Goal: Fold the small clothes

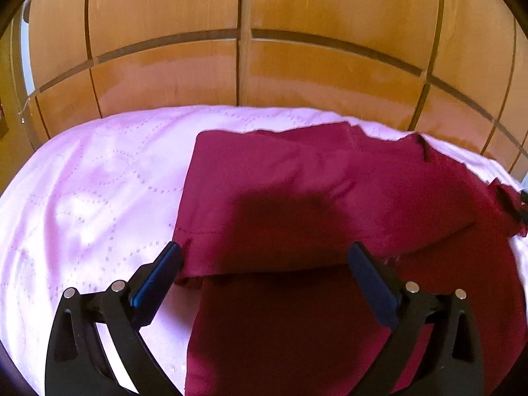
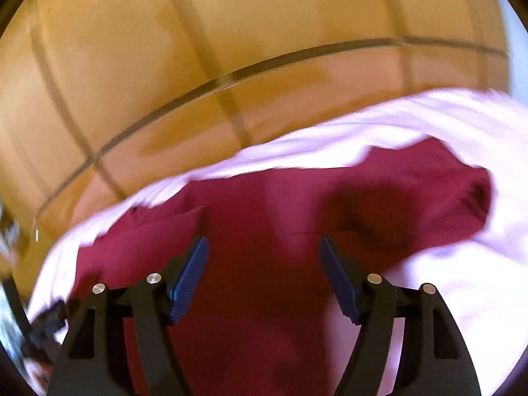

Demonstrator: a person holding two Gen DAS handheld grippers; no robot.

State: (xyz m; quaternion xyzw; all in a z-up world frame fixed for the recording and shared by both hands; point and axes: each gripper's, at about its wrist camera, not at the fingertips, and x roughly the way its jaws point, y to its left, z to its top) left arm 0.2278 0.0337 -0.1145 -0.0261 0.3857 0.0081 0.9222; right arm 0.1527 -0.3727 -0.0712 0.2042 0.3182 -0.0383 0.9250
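A dark red garment [image 1: 297, 198] lies on a pink quilted bedspread [image 1: 92, 198], with one layer folded over another near its front edge. My left gripper [image 1: 265, 254] is open just above that folded edge, one finger at the garment's left border, nothing between the pads. In the right wrist view, which is motion-blurred, the same red garment [image 2: 270, 224] lies under my right gripper [image 2: 264, 247], which is open and empty above the cloth.
Wooden wardrobe doors [image 1: 237, 33] stand right behind the bed. The bedspread extends to the left of the garment, and also shows at the right in the right wrist view [image 2: 462, 280]. A dark object [image 2: 49, 316] sits at the far left edge.
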